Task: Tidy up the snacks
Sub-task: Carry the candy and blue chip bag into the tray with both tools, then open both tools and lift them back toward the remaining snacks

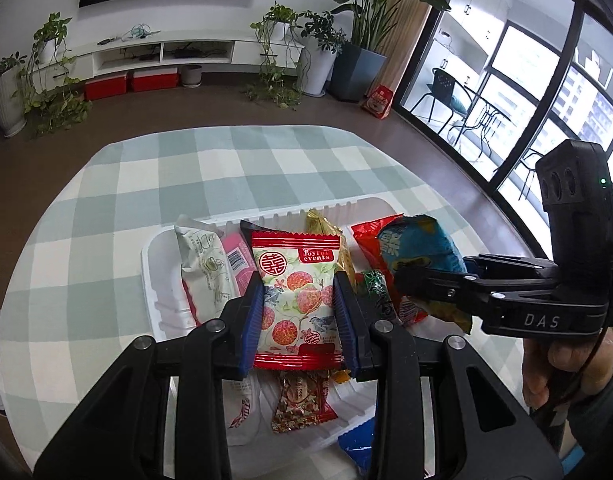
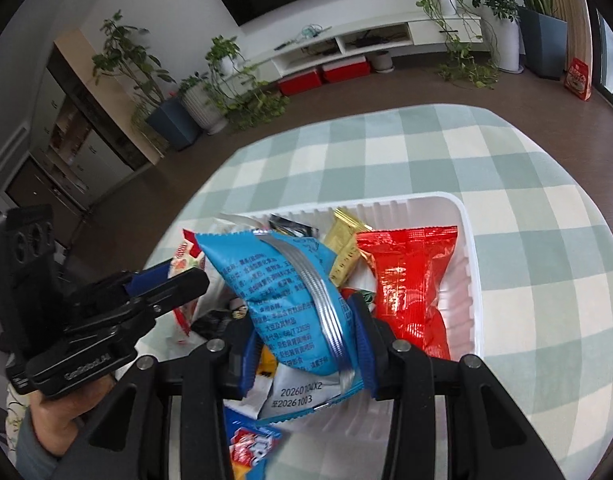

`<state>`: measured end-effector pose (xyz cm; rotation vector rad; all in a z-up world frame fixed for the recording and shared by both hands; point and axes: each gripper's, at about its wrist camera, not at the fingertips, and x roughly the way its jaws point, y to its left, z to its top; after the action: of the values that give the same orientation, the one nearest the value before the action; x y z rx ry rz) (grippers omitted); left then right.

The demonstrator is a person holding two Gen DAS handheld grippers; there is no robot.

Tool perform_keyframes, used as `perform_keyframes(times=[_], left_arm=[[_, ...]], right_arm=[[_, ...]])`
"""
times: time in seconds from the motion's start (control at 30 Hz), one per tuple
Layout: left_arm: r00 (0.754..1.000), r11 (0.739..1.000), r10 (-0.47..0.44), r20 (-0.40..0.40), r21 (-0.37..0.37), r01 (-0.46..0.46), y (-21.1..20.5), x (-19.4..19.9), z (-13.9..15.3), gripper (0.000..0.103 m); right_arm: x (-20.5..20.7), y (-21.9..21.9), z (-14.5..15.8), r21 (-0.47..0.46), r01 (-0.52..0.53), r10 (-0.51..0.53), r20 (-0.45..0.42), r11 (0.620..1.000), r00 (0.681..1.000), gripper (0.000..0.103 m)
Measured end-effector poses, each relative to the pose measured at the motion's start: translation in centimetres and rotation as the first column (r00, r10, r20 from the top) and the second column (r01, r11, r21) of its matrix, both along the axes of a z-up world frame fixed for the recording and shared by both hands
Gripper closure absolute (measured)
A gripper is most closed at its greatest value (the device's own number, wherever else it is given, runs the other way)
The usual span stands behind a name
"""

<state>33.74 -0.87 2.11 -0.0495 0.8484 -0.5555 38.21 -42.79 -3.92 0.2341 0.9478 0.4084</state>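
Squarely between left gripper point(image 1: 298, 312) fingers, lychee packet point(image 1: 296, 300)

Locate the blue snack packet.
The blue snack packet is clamped in the right gripper above the white tray, left of the red packet.
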Motion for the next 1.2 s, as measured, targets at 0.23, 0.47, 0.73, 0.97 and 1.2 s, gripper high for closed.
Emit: perform_keyframes(times=[0.23, 0.47, 0.73, 0.97, 1.2], left_arm=[[1.000, 1.000, -0.009, -0.014, 0.016, 0.009, -0.7, 0.7, -2.6, 0.072], [1.000, 0.999, -0.019, -0.021, 0.029, 0.019, -1.5, 0.7, -3.7, 0.072], [0.999, 1.000, -0.018, -0.043, 0.016, 0.019, -1.8, 0.8, -4.9, 0.070], [0.999, 1.000, -0.007, -0.043, 0.012, 0.008, -1.6, 0.8, -4.9, 0.060], [1.000, 1.000, -0.004, -0.029, -0.014, 0.004, -1.1, 0.4, -4.2, 0.054]], right_arm=[[0.9, 1.5, -2.5, -0.080, -0.006, 0.006, 0.001, 0.997, 1.000, 0.060], [1.6, 1.6, -3.5, -0.077, -0.001, 0.000, -0.016, 0.997, 1.000, 0.060], [1.7, 1.8, -4.7, -0.067, 0.003, -0.004, -0.021, 0.998, 1.000, 0.061], [1.6, 1.8, -4.4, -0.063, 0.001, -0.002, -0.023, 0.998, 1.000, 0.058], [1.2, 1.7, -3.5, -0.081, 0.007, -0.007, 0.005, 0.997, 1.000, 0.052]])
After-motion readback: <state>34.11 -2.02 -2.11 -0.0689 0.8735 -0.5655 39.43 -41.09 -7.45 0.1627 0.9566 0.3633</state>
